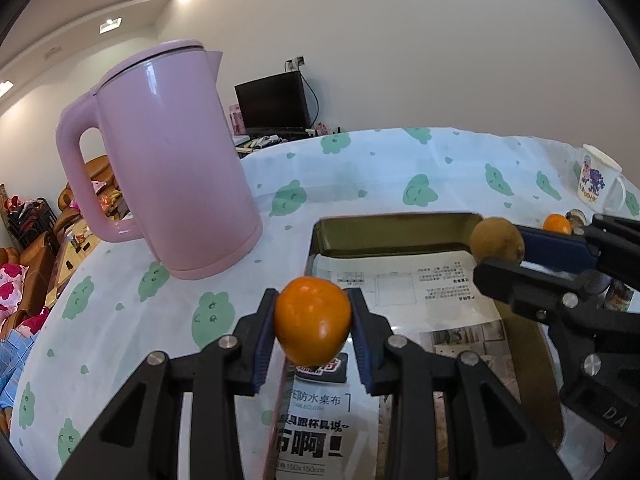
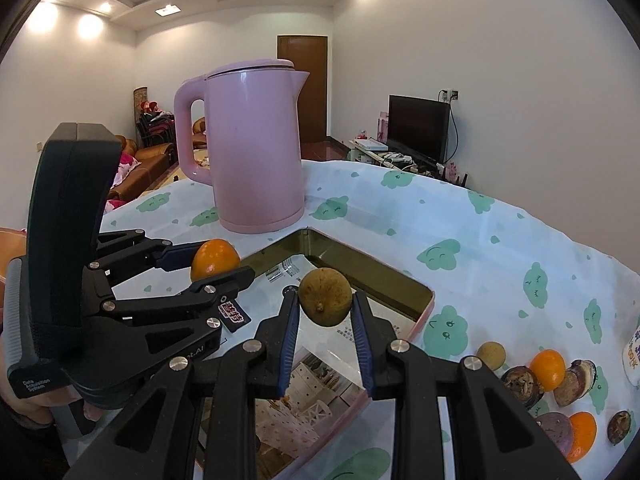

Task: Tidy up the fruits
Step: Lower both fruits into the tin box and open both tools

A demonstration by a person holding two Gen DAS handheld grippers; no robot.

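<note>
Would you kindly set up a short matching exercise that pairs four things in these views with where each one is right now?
Things:
1. orange fruit
2. brown fruit
3. pink kettle
4. printed mug

Places:
A. held in the right tongs
B. standing on the tablecloth, left of the tray
C. held in the left tongs
D. at the table's far right edge

Pairs: 1-C, 2-A, 3-B, 4-D

Two grippers, two fruits over the tray (image 1: pixel 396 236)

Left gripper (image 1: pixel 313 320) clamps an orange (image 1: pixel 312 320); right gripper (image 1: pixel 500 246) grips a brown fruit (image 1: pixel 496 242).
</note>
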